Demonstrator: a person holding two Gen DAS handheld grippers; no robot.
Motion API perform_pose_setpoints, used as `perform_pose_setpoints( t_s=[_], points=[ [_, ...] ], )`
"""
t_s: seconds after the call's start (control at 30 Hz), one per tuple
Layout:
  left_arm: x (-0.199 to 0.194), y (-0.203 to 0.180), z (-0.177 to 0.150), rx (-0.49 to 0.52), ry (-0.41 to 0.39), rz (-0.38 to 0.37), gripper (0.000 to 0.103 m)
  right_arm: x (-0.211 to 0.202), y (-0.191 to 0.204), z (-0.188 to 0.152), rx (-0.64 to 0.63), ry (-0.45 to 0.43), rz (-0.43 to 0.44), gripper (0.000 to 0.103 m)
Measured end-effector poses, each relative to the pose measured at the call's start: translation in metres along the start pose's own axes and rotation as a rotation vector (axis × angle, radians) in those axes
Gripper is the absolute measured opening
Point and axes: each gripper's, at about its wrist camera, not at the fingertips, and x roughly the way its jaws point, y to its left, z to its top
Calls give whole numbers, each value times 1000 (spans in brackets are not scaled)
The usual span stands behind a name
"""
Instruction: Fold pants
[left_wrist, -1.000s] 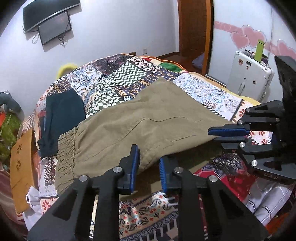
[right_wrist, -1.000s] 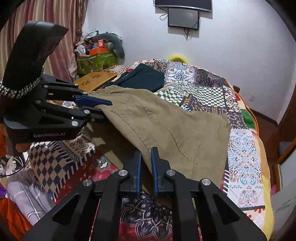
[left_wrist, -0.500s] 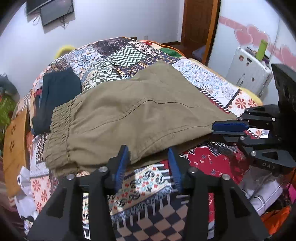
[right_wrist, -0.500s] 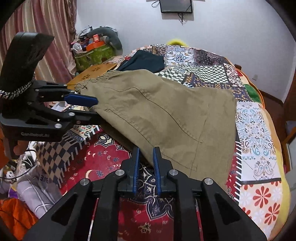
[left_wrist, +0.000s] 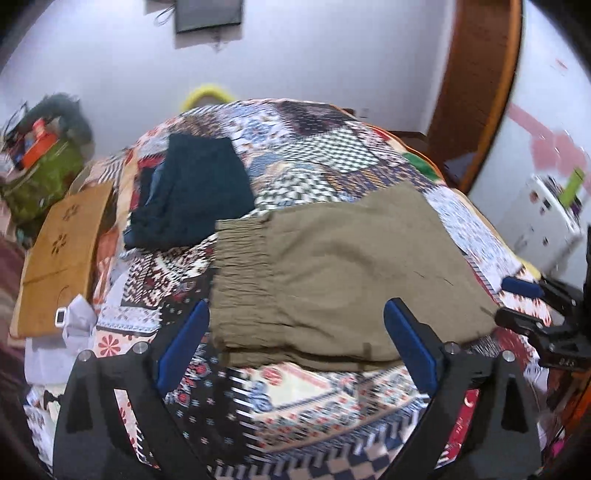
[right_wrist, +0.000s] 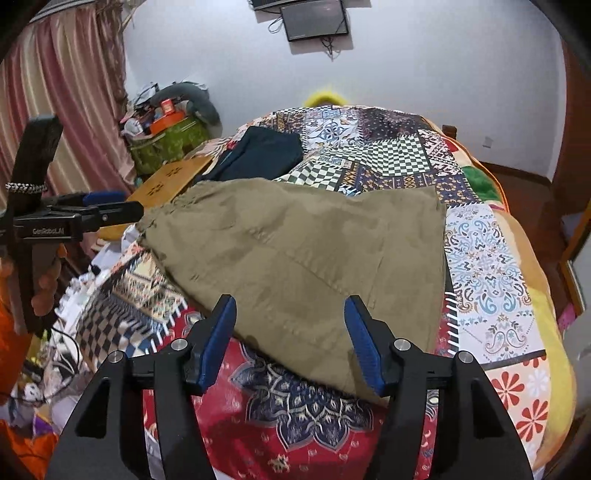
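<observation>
Dark folded garment (left_wrist: 192, 195) on patchwork quilt (left_wrist: 317, 140); wall TV (right_wrist: 314, 18).

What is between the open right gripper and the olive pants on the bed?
Nothing visible. The right gripper has just been opening, and the olive pants lie flat on the quilt directly ahead of its fingers, uncovered.

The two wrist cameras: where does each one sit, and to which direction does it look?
Left wrist: sits behind the open left gripper, looking down at the khaki pants' elastic waistband end; the right gripper shows at the right edge.
Right wrist: sits behind the open right gripper, looking down at the pants' other end; the left gripper and a hand show at left.
Shared: pants, patchwork bedspread, dark folded garment, wall screen.
</observation>
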Motion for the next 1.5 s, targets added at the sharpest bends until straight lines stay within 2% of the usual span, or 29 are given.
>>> perform_pose_setpoints(
  t_s=[0.17, 0.23, 0.33, 0.5, 0.57, 0.67, 0.83, 1.03, 1.1, 1.13, 1.2, 1.33, 1.5],
  points=[
    [23, 30, 6, -101, 55, -13, 96, 12, -1, 8, 47, -10, 21, 58],
    [34, 38, 5, -147, 82, -26, 96, 19, 1, 11, 54, 4, 25, 64],
    [49, 41, 1, -178, 120, -44, 96, 30, 8, 15, 57, 15, 39, 66],
    [65, 36, -8, -126, 151, 11, 97, 49, 13, 15, 66, 33, 69, 66],
    [69, 39, -13, -115, 151, 26, 102, 60, 10, 8, 76, 73, 69, 66],
    [70, 44, -19, -97, 142, 33, 103, 68, 2, -6, 69, 107, 36, 66],
    [66, 42, -22, -60, 115, 57, 103, 53, -26, -22, 120, 116, 28, 63],
    [66, 41, -23, -54, 109, 66, 103, 34, -50, -43, 124, 144, -82, 62],
    [67, 42, -24, -56, 109, 63, 103, 26, -60, -50, 144, 145, -86, 51],
    [67, 42, -25, -57, 110, 62, 103, 23, -63, -52, 151, 145, -83, 50],
    [68, 42, -26, -62, 110, 61, 103, 16, -66, -55, 155, 139, -89, 50],
    [68, 42, -27, -63, 108, 64, 103, 12, -69, -60, 140, 160, -164, 50],
    [66, 40, -26, -55, 115, 71, 103, 3, -81, -69, 174, 168, -181, 46]
  ],
)
